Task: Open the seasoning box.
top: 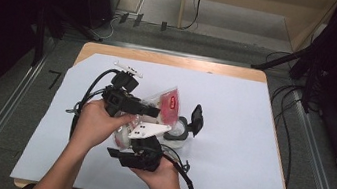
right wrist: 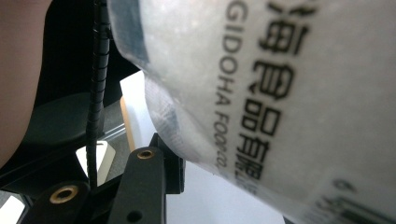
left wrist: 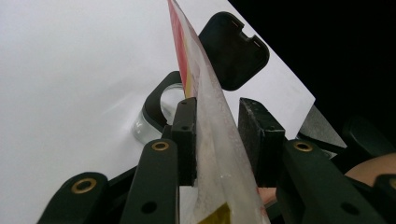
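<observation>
A translucent plastic food pouch with a red label (top: 168, 99) hung in the air just above and left of the clear glass jar with a black rim (top: 177, 132), whose black hinged lid (top: 197, 119) stood flipped open on the white-covered counter (top: 229, 149). The left tongs (left wrist: 217, 135) sat astride the pouch's edge, one pad against the film and the other a little off it, so the grip looked slack. The right tongs (top: 134, 156) gripped the pouch's lower part from nearer the person. The jar looked empty; judging by this, opening was done, pouring remained.
</observation>
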Motion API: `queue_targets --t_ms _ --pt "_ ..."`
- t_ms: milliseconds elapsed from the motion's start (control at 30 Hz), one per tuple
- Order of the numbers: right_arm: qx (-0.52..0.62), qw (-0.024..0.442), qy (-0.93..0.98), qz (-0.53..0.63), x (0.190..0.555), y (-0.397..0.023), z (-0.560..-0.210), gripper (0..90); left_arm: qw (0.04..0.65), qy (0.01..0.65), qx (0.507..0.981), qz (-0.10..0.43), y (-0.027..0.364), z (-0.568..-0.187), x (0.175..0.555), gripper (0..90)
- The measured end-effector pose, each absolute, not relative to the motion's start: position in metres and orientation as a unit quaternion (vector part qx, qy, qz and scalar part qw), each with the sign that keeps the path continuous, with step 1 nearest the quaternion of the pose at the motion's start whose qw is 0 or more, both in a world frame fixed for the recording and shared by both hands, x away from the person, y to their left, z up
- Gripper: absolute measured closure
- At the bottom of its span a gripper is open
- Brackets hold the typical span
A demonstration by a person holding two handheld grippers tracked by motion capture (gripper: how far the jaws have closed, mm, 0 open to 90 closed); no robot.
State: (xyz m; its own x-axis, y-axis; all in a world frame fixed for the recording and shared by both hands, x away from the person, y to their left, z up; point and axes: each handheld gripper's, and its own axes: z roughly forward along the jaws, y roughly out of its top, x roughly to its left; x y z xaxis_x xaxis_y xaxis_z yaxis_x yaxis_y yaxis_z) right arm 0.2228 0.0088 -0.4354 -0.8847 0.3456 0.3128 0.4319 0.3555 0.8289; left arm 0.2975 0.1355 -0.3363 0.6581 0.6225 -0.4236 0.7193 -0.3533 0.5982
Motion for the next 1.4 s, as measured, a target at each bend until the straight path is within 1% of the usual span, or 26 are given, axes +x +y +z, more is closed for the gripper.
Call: queue_targets --t_ms 233,667,867,1400 --pt "-0.232 0.037 -0.825 -0.514 0.222 0.0092 -0.4348 63.0 0.395 0.414 0.817 -0.063 0.136 -0.3364 0.2978 71.3" --pt "-0.224 0.029 -0.83 -0.51 0.2208 0.0104 -0.4334 61.7 0.4 0.414 0.816 -0.054 0.1353 -0.3354 0.2977 72.3" --pt "-0.222 0.022 -0.832 -0.508 0.22 0.0108 -0.4329 63.1 0.402 0.413 0.815 -0.054 0.1353 -0.3351 0.2981 72.5" --pt "-0.226 0.03 -0.828 -0.511 0.219 0.0108 -0.4306 62.8 0.41 0.411 0.813 -0.051 0.1342 -0.3338 0.2979 71.6"
